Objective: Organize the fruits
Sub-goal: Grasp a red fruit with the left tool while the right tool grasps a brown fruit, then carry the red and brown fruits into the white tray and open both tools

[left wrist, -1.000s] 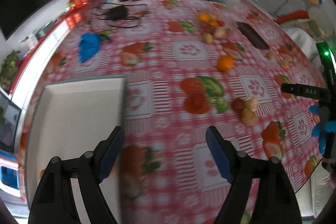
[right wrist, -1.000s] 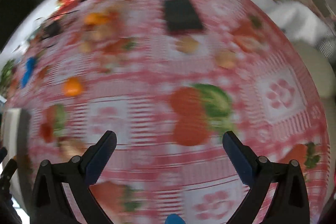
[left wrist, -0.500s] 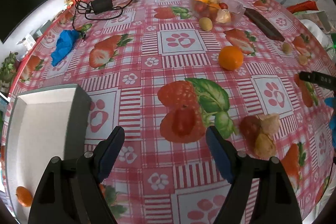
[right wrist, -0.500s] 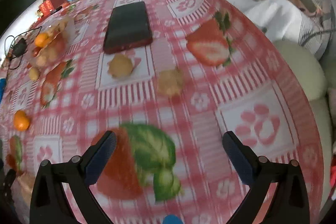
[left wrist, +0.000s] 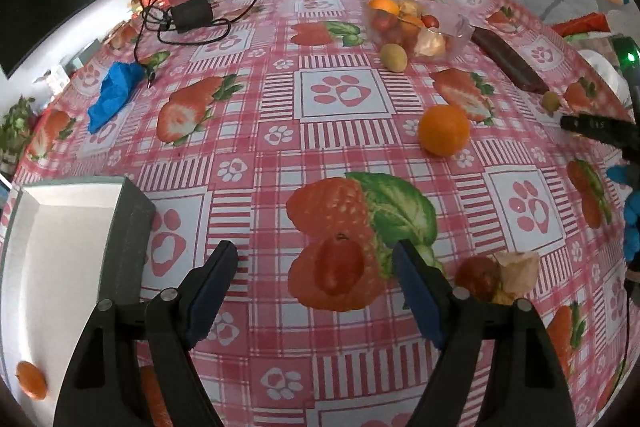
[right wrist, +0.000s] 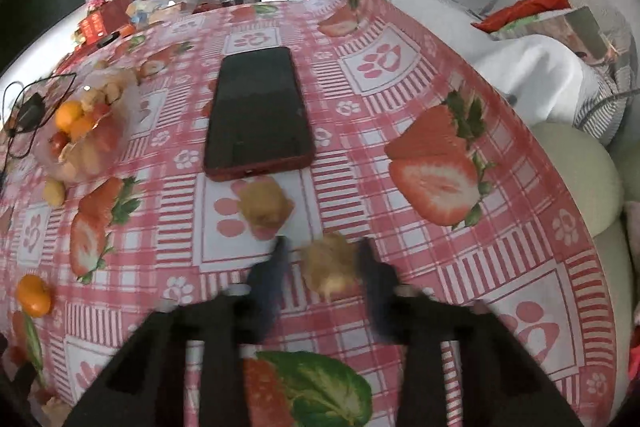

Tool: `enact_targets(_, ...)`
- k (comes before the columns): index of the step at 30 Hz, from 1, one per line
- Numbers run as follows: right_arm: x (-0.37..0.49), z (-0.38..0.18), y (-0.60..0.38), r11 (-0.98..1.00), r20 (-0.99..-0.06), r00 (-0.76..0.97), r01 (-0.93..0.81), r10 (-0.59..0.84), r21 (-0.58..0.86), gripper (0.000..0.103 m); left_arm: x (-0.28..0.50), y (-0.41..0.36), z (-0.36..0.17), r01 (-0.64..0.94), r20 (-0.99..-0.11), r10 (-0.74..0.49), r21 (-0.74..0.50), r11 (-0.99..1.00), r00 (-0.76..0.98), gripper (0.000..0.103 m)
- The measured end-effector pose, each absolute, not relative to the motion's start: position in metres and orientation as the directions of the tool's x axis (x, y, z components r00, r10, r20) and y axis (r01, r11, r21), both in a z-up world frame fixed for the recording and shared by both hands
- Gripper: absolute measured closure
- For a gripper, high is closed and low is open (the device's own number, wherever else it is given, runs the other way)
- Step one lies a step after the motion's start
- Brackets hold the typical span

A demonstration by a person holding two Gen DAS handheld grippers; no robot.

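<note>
We are watching the right gripper (right wrist: 322, 255) most closely. Its jaws are closing around a papery husked fruit (right wrist: 328, 267) that is lying near the table's right edge (right wrist: 568, 211), just in front of the phone (right wrist: 260, 111) and a second husked fruit (right wrist: 264, 207). The fingers (right wrist: 276, 267) are blurring, and we are still seeing a sliver of cloth on each side of the fruit, so the pads are flanking it rather than visibly pressing on it. We are judging two risks here. The dry husk is looking fragile, so a fast, hard squeeze may be crushing it or pinching only husk and letting the berry slip. An off-centre close could also be flicking the light fruit toward that right edge and off the table.

The left gripper (left wrist: 314, 251) is standing released, its jaws wide and holding nothing, and hovering over a cherry tomato (left wrist: 340, 267) near the table's near edge. That tomato is sitting on a printed strawberry, so we may be misreading its outline and nudging it into a roll. The white box (left wrist: 128, 227), at the near left corner, is already holding a small orange (left wrist: 30, 381), while a larger orange (left wrist: 444, 131) is waiting mid-table.
</note>
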State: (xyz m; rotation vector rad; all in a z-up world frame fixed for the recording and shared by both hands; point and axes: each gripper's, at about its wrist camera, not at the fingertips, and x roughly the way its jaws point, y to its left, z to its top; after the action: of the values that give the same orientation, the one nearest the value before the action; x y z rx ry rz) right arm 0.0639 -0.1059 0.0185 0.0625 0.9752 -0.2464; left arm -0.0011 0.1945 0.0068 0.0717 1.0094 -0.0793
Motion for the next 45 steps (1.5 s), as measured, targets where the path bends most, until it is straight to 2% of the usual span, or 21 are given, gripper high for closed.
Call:
enact_targets(1, 0.062, 0.019, -0.105, 0.972, -0.827, 0.535, 0.227, -0.172, -0.055, 0.076, -0.001, 0.195, 0.007, 0.097, -0.844, -0.035, 0.020, 0.995, 0.534, 0.031)
enact_targets(2, 0.058, 0.019, -0.104, 0.974, -0.829, 0.536, 0.220, -0.160, -0.045, 0.076, -0.002, 0.195, 0.009, 0.100, -0.841, -0.037, 0.021, 0.995, 0.540, 0.046)
enact_targets(3, 0.053, 0.019, -0.104, 0.976, -0.831, 0.538, 0.214, -0.142, -0.028, 0.076, -0.003, 0.194, 0.010, 0.110, -0.839, -0.042, 0.021, 0.994, 0.542, 0.054)
enact_targets(4, 0.046, 0.020, -0.104, 0.979, -0.834, 0.540, 0.205, -0.117, -0.005, 0.076, -0.005, 0.192, 0.011, 0.126, -0.840, -0.052, 0.019, 0.992, 0.540, 0.069)
enact_targets(5, 0.041, 0.020, -0.103, 0.980, -0.836, 0.540, 0.198, -0.100, 0.010, 0.076, -0.006, 0.191, 0.011, 0.135, -0.842, -0.056, 0.020, 0.991, 0.537, 0.079)
enact_targets(21, -0.095, 0.026, -0.068, 0.974, -0.838, 0.528, 0.079, 0.139, 0.212, 0.076, -0.102, 0.216, 0.015, 0.157, -0.853, -0.110, -0.034, 0.987, 0.511, 0.079)
enact_targets(24, -0.111, 0.028, -0.056, 0.976, -0.838, 0.524, 0.055, 0.153, 0.213, 0.076, -0.115, 0.223, 0.021, 0.156, -0.854, -0.158, -0.092, 0.983, 0.496, 0.079)
enact_targets(29, -0.127, 0.036, -0.037, 0.978, -0.834, 0.526, 0.022, 0.166, 0.209, 0.076, -0.135, 0.240, 0.039, 0.153, -0.826, -0.181, -0.116, 0.981, 0.534, 0.079)
enact_targets(45, -0.132, 0.063, 0.067, 0.968, -0.819, 0.518, -0.167, 0.249, 0.188, 0.076, -0.162, 0.331, 0.069, 0.024, -0.785, -0.115, -0.127, 0.992, 0.609, 0.079)
